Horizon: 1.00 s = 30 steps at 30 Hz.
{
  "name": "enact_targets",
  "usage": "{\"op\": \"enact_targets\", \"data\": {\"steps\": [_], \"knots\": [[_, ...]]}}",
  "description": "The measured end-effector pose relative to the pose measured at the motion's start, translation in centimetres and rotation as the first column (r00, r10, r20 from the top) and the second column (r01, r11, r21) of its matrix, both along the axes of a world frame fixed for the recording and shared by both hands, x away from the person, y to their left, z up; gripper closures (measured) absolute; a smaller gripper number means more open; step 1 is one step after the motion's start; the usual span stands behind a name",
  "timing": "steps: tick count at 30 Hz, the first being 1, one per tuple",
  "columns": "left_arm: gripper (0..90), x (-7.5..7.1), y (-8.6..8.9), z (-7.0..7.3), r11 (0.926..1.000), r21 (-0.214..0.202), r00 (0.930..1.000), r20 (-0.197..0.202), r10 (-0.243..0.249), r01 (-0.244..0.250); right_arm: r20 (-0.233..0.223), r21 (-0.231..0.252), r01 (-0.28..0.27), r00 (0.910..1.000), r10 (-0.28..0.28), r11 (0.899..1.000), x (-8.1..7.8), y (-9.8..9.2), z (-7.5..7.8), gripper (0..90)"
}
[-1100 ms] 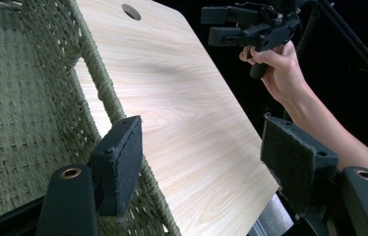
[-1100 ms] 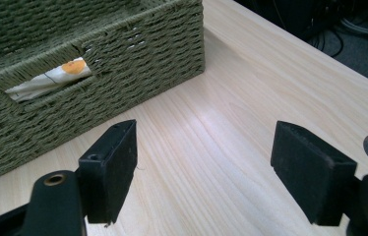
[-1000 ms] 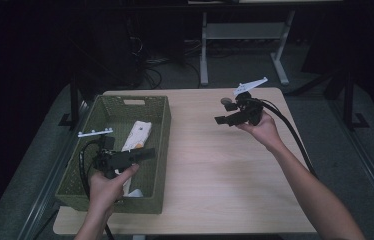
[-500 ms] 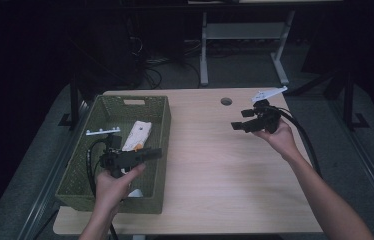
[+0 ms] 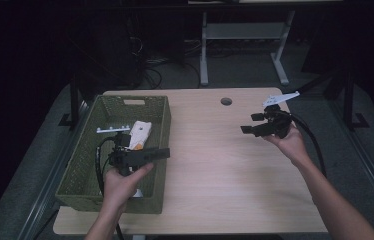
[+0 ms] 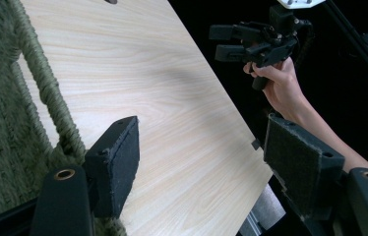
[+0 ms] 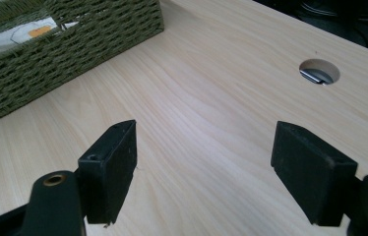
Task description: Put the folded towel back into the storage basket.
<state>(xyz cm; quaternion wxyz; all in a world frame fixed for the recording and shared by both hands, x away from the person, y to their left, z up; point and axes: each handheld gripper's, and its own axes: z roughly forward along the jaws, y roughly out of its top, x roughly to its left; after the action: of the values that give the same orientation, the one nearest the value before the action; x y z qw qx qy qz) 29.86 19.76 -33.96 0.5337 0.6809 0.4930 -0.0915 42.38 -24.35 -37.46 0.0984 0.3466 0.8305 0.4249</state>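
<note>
Each hand carries a black pistol-grip gripper. The left gripper (image 5: 162, 152) and right gripper (image 5: 247, 123) have two black jaws faced with coarse, foam-like rectangular pads (image 6: 115, 164). A round brass-coloured eyelet (image 6: 64, 174) sits in each jaw arm below the pad. A thick black cable (image 5: 309, 137) trails from each body. A grey three-cornered plate (image 5: 281, 98) sits at 12 o'clock on the right unit. Both forearms are bare, with no sleeves visible.

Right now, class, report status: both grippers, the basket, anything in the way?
Left gripper open, empty, over green woven basket. Right gripper open, empty, above bare tabletop. White packet in basket. Nothing blocking.
</note>
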Motion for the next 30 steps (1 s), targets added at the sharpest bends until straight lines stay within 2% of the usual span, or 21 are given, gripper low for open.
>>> {"op": "enact_targets", "data": {"steps": [15,30], "knots": [[28.4,1.1,-2.4,-0.6,0.9995,-0.01,0.9994,-0.015,-0.029,0.029,-0.015,-0.013,0.038,0.9991,-0.038,0.999,-1.6,-2.8,-1.1,24.6],[28.4,1.7,-4.4,-0.8,0.9987,0.005,0.9987,-0.009,-0.051,0.051,-0.02,-0.012,0.071,0.9972,-0.071,0.997,-3.0,-4.9,-2.0,24.6]]}}
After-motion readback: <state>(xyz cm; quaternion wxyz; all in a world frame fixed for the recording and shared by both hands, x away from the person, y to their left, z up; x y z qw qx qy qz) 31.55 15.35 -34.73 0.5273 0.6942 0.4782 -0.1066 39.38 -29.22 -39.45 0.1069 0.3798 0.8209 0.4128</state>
